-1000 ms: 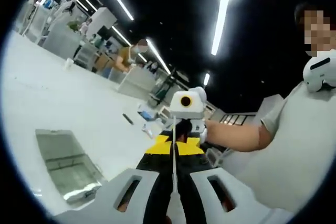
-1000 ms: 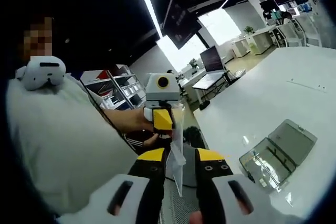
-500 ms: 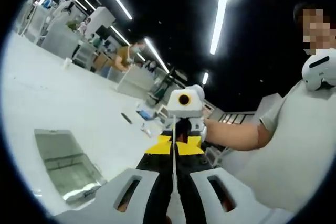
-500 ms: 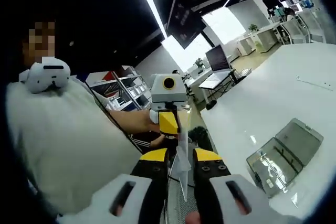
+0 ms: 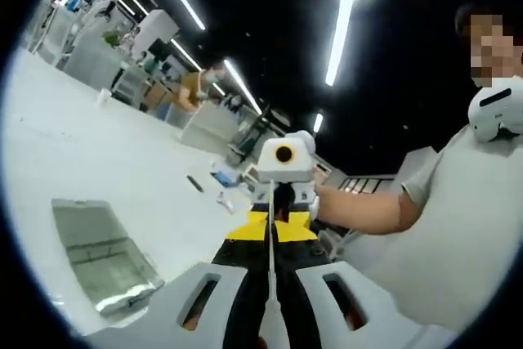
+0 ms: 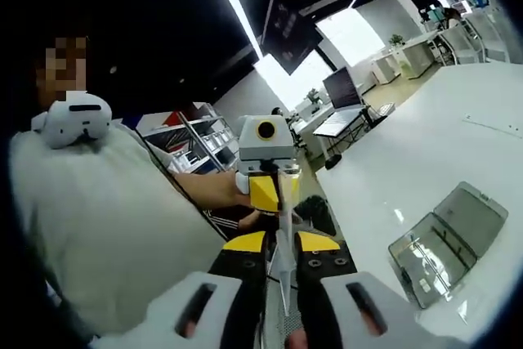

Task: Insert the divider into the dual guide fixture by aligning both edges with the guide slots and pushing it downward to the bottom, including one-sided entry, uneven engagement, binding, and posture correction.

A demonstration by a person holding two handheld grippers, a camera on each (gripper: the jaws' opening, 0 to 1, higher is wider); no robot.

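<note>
Both tools grip the clear divider (image 6: 282, 263) edge-on between them: the left tool (image 5: 270, 239) and right tool (image 6: 280, 244) face each other, clenched on it. The fixture (image 6: 448, 243) (a clear box) sits apart on the white table (image 5: 98, 161)

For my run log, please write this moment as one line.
left tongs: shut on divider | right tongs: shut on divider | fixture: on white table, apart from divider | insertion: not yet begun

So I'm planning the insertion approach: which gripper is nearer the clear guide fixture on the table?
Too close to call. Both the left gripper and right gripper hold the divider in the air, with the fixture off to one side of each.
</note>
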